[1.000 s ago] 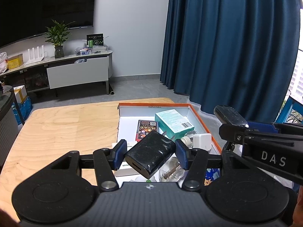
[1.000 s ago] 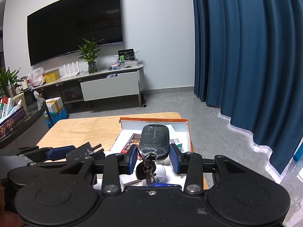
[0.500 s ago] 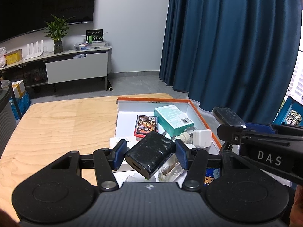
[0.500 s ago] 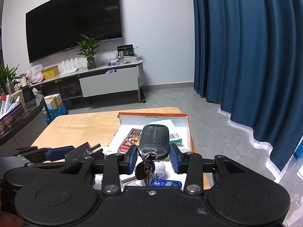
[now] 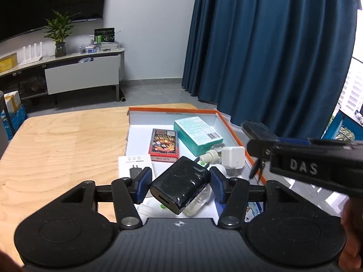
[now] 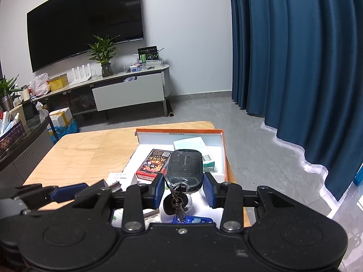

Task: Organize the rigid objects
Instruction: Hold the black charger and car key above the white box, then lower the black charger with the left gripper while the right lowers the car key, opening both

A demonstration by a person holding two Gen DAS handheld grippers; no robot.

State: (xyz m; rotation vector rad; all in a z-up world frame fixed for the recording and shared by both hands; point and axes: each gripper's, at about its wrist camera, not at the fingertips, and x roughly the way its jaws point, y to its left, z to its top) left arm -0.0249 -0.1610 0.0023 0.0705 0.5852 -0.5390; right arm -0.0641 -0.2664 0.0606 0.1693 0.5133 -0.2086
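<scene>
My left gripper [image 5: 179,184] is shut on a black charger block [image 5: 179,187], held tilted above the near end of an orange-rimmed box [image 5: 236,133]. My right gripper [image 6: 183,187] is shut on a black key fob [image 6: 185,167] with keys hanging from its ring [image 6: 178,200], above the same box [image 6: 223,149]. The right gripper also shows at the right of the left wrist view [image 5: 261,136]. In the box lie a red card pack [image 5: 163,145], a teal carton [image 5: 197,134], a white plug [image 5: 233,157] and a white spray bottle [image 5: 209,156].
The box sits at the right end of a wooden table [image 5: 56,149]. A white leaflet [image 5: 133,165] lies by the box's left side. Blue curtains [image 5: 261,45] hang behind on the right. A TV stand [image 6: 127,90] with a plant stands against the far wall.
Both grippers have risen and drawn back a little, so the box and table show more from above. Both still hold their objects.
</scene>
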